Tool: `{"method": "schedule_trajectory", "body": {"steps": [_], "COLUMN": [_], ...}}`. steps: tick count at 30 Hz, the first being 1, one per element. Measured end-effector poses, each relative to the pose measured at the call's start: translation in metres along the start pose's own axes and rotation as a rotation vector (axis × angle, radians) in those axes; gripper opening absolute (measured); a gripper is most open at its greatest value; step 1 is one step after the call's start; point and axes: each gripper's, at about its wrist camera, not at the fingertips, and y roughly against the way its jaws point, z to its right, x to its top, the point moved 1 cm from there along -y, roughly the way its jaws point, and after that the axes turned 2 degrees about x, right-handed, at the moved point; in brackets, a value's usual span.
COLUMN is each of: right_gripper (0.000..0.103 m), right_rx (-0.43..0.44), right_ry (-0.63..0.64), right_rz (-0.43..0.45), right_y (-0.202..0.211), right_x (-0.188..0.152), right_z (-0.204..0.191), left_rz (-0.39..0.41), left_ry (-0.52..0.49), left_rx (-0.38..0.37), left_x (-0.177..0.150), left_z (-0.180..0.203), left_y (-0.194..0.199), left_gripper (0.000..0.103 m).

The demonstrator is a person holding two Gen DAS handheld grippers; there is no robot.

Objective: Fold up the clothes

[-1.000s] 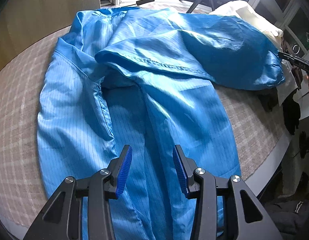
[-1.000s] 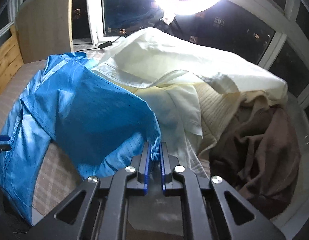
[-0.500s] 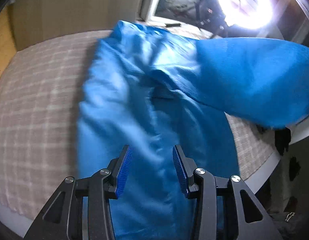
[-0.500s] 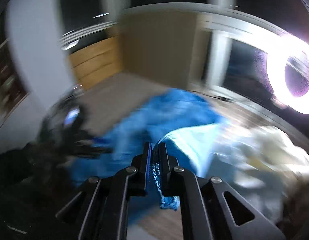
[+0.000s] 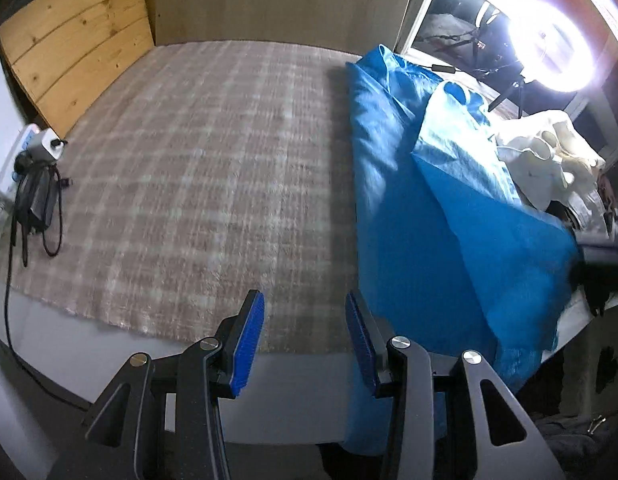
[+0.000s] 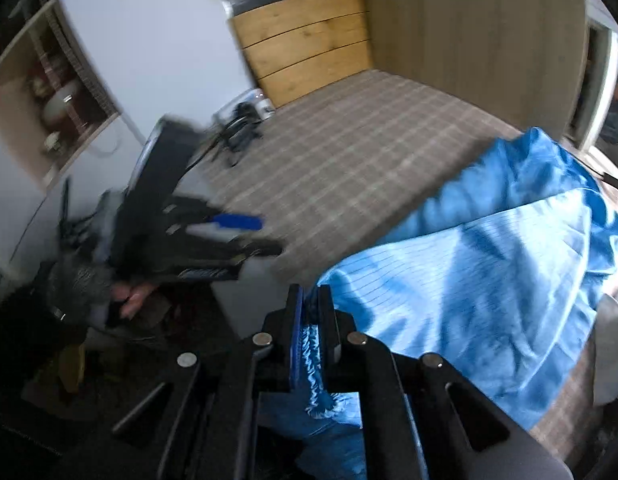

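The right hand-held gripper [image 6: 309, 304] is pinching a bunched edge of the blue garment [image 6: 489, 264], which is lying across the checked bed cover [image 5: 213, 168] and hanging over its near edge. The left hand-held gripper [image 5: 305, 320] is gaping wide, holding nothing.

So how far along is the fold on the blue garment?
Barely started. One flap of the blue garment already lies over its body. In hand: the right tool is shut on a blue edge; the left tool is open over the plaid cover, holding nothing. The pale clothes look unfolded.
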Motion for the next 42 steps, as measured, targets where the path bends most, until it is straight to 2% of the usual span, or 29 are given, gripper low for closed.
{"method": "schedule_trajectory", "body": {"steps": [18,19,22,24,27,31,35,38,42], "right_gripper": [0.007,0.007,0.007,0.007,0.007,0.007,0.007,0.007,0.007], "right_rx": [-0.187,-0.221,-0.357,-0.413,-0.460,-0.433,-0.343,-0.272,-0.265], "right_ry": [-0.488,-0.507,-0.551,-0.587,-0.569,-0.471,-0.416,-0.432,-0.445], "right_rz": [0.566,0.566,0.490,0.411,0.309,0.193,0.125,0.107,0.126], "right_y": [0.227,0.234,0.236,0.227,0.212,0.184,0.144,0.122,0.120], "right_x": [0.032,0.024,-0.020,-0.041,-0.055,-0.053,-0.048,-0.047,-0.045], "right_z": [0.085,0.088,0.091,0.098,0.100,0.078,0.057,0.051,0.049], "left_rz": [0.038,0.036,0.029,0.016,-0.002,-0.013,-0.015,-0.024,-0.036], "left_ry": [-0.138,-0.147,-0.167,-0.186,-0.219,-0.262,-0.278,-0.286,-0.296], "left_rx": [-0.133,-0.138,-0.158,-0.171,-0.186,-0.209,-0.224,-0.229,-0.237], "left_x": [0.031,0.032,0.032,0.031,0.030,0.024,0.019,0.015,0.009], "left_z": [0.030,0.032,0.038,0.045,0.059,0.080,0.091,0.096,0.102], "left_y": [-0.001,-0.001,-0.005,-0.010,-0.018,-0.021,-0.019,-0.020,-0.022], "left_gripper": [0.041,0.041,0.041,0.041,0.041,0.041,0.041,0.041,0.041]}}
